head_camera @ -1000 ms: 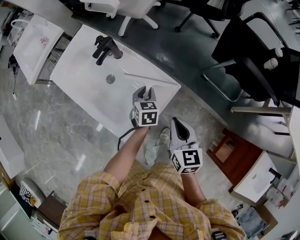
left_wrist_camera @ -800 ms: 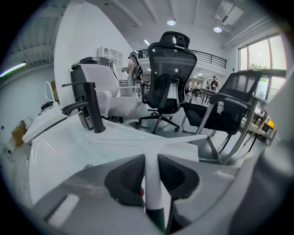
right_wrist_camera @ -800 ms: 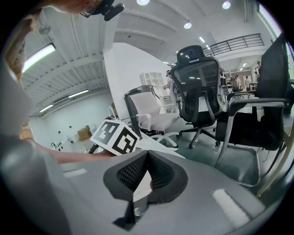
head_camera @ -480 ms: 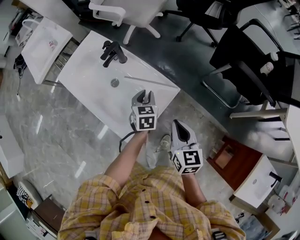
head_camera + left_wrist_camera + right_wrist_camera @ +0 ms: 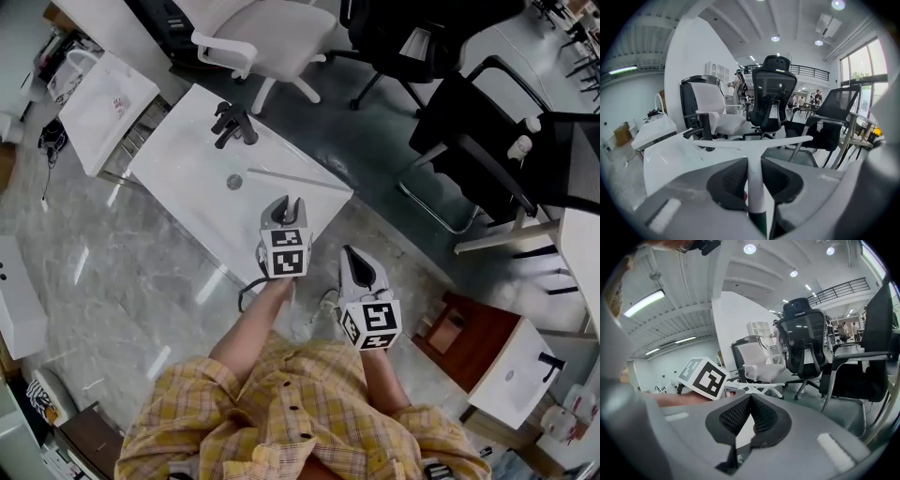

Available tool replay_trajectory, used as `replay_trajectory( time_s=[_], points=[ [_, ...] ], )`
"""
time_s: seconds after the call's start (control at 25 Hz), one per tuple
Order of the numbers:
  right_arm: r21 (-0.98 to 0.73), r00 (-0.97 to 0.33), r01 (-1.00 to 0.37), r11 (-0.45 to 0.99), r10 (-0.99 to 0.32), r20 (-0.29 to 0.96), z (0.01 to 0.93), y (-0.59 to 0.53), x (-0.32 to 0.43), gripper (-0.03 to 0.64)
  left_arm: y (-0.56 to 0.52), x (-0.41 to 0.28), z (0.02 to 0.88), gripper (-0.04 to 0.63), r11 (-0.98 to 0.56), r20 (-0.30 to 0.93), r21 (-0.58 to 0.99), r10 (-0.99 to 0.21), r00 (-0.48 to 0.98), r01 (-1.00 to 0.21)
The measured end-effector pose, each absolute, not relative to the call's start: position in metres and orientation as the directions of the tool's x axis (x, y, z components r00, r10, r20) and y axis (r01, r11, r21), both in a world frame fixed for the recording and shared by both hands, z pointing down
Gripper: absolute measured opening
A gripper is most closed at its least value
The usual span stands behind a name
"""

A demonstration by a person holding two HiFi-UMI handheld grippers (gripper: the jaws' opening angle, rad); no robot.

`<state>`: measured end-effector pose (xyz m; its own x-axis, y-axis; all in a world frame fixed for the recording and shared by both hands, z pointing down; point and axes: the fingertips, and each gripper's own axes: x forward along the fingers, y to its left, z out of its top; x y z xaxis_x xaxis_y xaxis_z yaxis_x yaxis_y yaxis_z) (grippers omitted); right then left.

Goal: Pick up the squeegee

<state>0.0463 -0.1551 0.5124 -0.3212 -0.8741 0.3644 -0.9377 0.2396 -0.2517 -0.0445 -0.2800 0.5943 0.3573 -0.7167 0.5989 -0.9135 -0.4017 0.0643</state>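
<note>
**Change since earlier frames.** The left gripper (image 5: pixel 289 208) has come up with the squeegee (image 5: pixel 291 179). In the head view the blade's left end now sits closer to the drain (image 5: pixel 234 182) than before. The washbasin (image 5: pixel 187 202) and its black tap (image 5: pixel 234 124) have slid lower in frame, and more of the white chair (image 5: pixel 272 28) shows at the top. The grip is unchanged.

**Left gripper** (image 5: pixel 753 161). Bare forearm (image 5: pixel 248 323) stretched forward, tool pointing out and moderately downward over the basin's near right corner. The pads clamp the squeegee's (image 5: pixel 754 145) white handle, and the blade lies crosswise just beyond the tips, clear of the basin top.

**Right gripper** (image 5: pixel 350 255). It is held lower and nearer the body, right of the left one and apart from it, angled slightly downward. In its own view the right gripper (image 5: pixel 750 399) has its pads meeting at the tips with nothing between them.
</note>
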Motion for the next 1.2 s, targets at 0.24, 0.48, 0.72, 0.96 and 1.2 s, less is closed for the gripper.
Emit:
replay_trajectory(
  time_s=[0.24,0.48,0.72,0.96,1.2],
  points=[
    [-0.225,-0.318,-0.942,0.25,-0.881,0.35,0.499,-0.146,0.057,-0.002,-0.264,-0.042,0.57,0.081,-0.406,0.561,0.054,-0.743,0.364,-0.912],
    [-0.218,-0.312,-0.943,0.252,-0.895,0.317,0.482,-0.141,0.066,-0.002,-0.245,-0.04,0.546,0.081,-0.405,0.524,0.057,-0.765,0.373,-0.912],
    [-0.223,-0.318,-0.939,0.26,-0.904,0.285,0.465,-0.135,0.07,-0.002,-0.229,-0.04,0.525,0.083,-0.4,0.487,0.065,-0.787,0.378,-0.914],
    [-0.23,-0.337,-0.932,0.281,-0.905,0.26,0.452,-0.131,0.072,-0.002,-0.214,-0.041,0.497,0.083,-0.394,0.437,0.08,-0.812,0.388,-0.915],
    [-0.213,-0.345,-0.931,0.297,-0.907,0.24,0.444,-0.124,0.078,-0.002,-0.198,-0.038,0.478,0.083,-0.394,0.394,0.083,-0.831,0.393,-0.915]
  ],
)
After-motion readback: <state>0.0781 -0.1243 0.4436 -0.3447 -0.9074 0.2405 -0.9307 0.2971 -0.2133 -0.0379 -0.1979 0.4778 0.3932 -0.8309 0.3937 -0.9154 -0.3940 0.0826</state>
